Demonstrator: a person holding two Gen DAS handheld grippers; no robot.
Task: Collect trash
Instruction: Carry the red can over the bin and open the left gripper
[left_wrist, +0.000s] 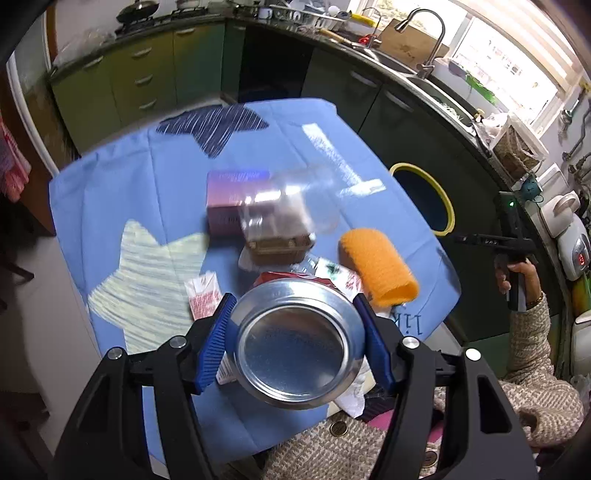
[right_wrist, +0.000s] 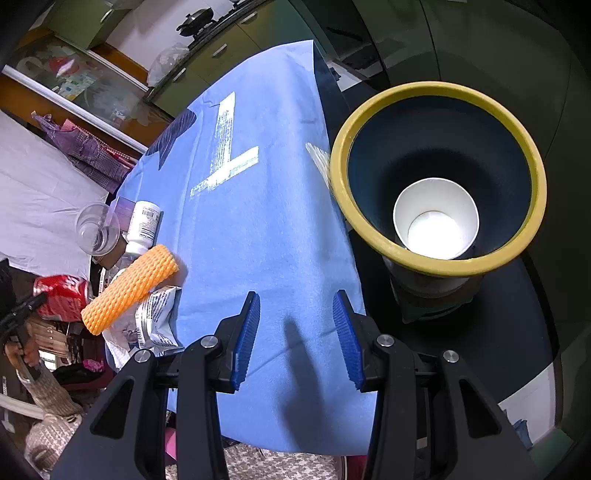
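Left gripper (left_wrist: 295, 332): blue pads pinching a red can (left_wrist: 297, 341) by its sides, silver base turned toward the camera; the can is lifted clear of the blue cloth (left_wrist: 122, 192).

Right gripper (right_wrist: 295, 334): jaws spread, nothing between them, over the near edge of the cloth, just beside the bin (right_wrist: 439, 177).

Bin: dark, yellow-rimmed, standing off the cloth's edge; one white paper cup (right_wrist: 436, 219) upright inside.

Remaining on the cloth, grouped near the person's side:
- orange foam net sleeve (left_wrist: 378, 267), lying on its side
- crumpled printed wrapper (right_wrist: 157, 319), partly under the sleeve
- clear plastic cup (left_wrist: 295, 203), lying on its side (blurred in the left view)
- purple box (left_wrist: 231, 206), behind the cup
- brown tray (left_wrist: 280, 249), touching the box
- small red-and-white sachet (left_wrist: 203, 297), beside the left pad
- white labelled bottle (right_wrist: 144, 225), seen only in the right view

Person: knitted sleeve (left_wrist: 535, 354), hand (left_wrist: 515, 275) on the right gripper's handle.
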